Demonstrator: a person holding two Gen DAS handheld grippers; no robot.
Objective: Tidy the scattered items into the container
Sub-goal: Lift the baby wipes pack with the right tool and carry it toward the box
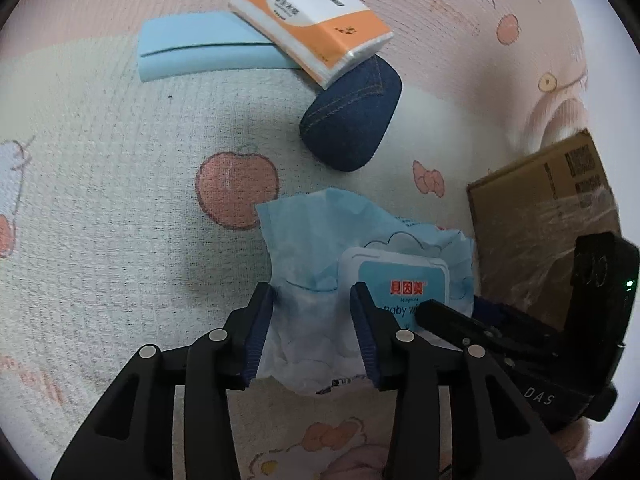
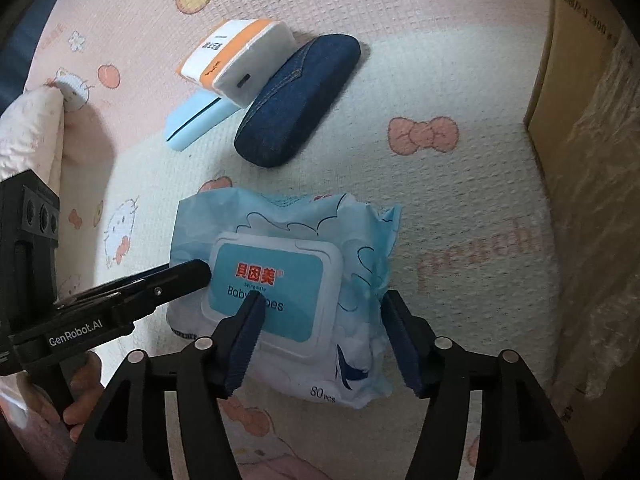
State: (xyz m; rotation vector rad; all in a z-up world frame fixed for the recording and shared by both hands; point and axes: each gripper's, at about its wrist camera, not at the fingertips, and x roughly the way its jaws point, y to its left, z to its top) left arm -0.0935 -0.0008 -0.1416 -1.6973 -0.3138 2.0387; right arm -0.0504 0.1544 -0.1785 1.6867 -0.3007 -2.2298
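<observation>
A blue-and-white baby wipes pack (image 1: 304, 240) (image 2: 280, 220) lies flat on the patterned mat. My left gripper (image 1: 312, 320) straddles its crumpled left end with its pads apart, open. My right gripper (image 2: 324, 336) straddles the pack's right end, one finger over the lid and the other beside the wrapper edge, open. Each gripper shows in the other's view: the right gripper (image 1: 480, 328) and the left gripper (image 2: 132, 292). The cardboard box (image 1: 532, 208) (image 2: 580, 160) stands just right of the pack.
Beyond the pack lie a dark denim case (image 1: 352, 120) (image 2: 296, 100), an orange-and-white tissue pack (image 1: 312, 20) (image 2: 236, 60) propped on it, and a light blue pouch (image 1: 192, 48) (image 2: 196, 120). A person's hand (image 2: 80, 384) holds the left gripper.
</observation>
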